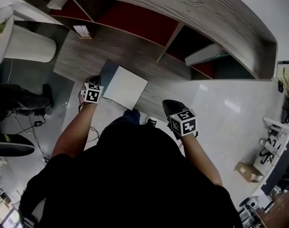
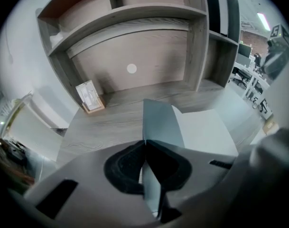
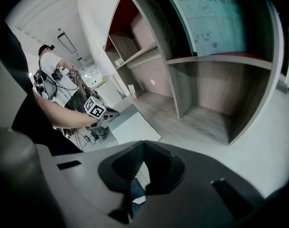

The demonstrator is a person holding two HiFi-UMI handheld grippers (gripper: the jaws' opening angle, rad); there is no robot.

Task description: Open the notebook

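The notebook (image 1: pixel 126 87) lies on the wooden desk (image 1: pixel 82 56) with a white page showing. Its grey cover (image 1: pixel 107 72) stands lifted at the left side. My left gripper (image 1: pixel 93 79) is shut on that cover's edge. In the left gripper view the cover (image 2: pixel 158 122) rises on edge between the closed pads of the left gripper (image 2: pixel 145 144), with the white page (image 2: pixel 206 129) flat to its right. My right gripper (image 1: pixel 169 104) hangs off the desk's front edge, right of the notebook, touching nothing. In its own view the right gripper (image 3: pixel 143 146) looks shut and empty, the notebook (image 3: pixel 132 125) lying ahead of it.
A small framed card (image 1: pixel 82 31) stands at the desk's back left. Shelf compartments rise behind the desk, one holding a teal board (image 1: pixel 208 56). A white round table (image 1: pixel 25 44) stands left; a cardboard box (image 1: pixel 248 171) sits on the floor at the right.
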